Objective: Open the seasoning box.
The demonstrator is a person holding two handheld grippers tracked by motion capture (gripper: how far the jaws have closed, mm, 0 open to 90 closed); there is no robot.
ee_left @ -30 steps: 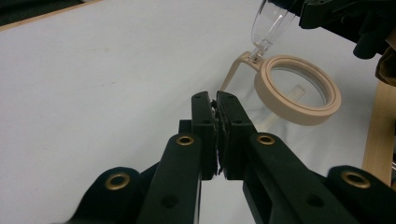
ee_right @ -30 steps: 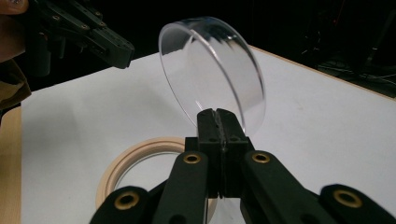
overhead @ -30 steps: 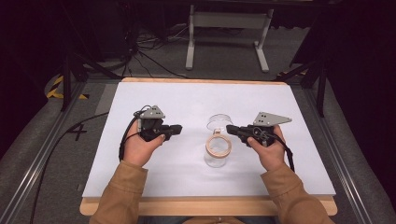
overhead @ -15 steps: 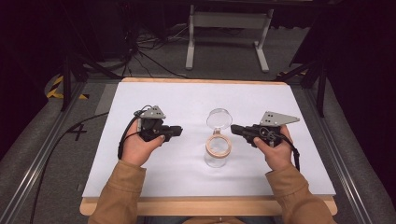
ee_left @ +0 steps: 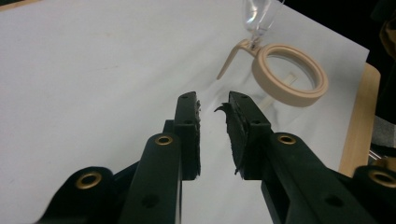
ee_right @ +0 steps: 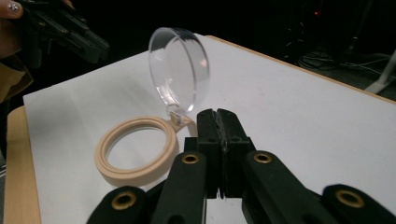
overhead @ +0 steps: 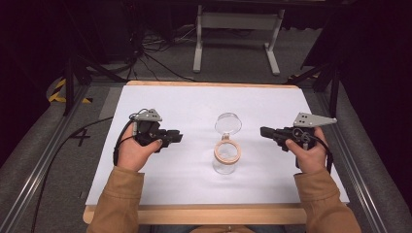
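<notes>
I count one clear glass jar with a beige ring collar [overhead: 226, 156], upright at table centre, mouth up; its one clear round hinged lid [overhead: 228, 124] stands open, tilted to the far side. My left gripper [overhead: 176, 138] sits left of the jar, level, pointing right, jaws slightly spread on nothing. My right gripper [overhead: 264, 132] sits right of it, pointing left, jaws pressed together, empty. One white table [overhead: 160, 102].
</notes>
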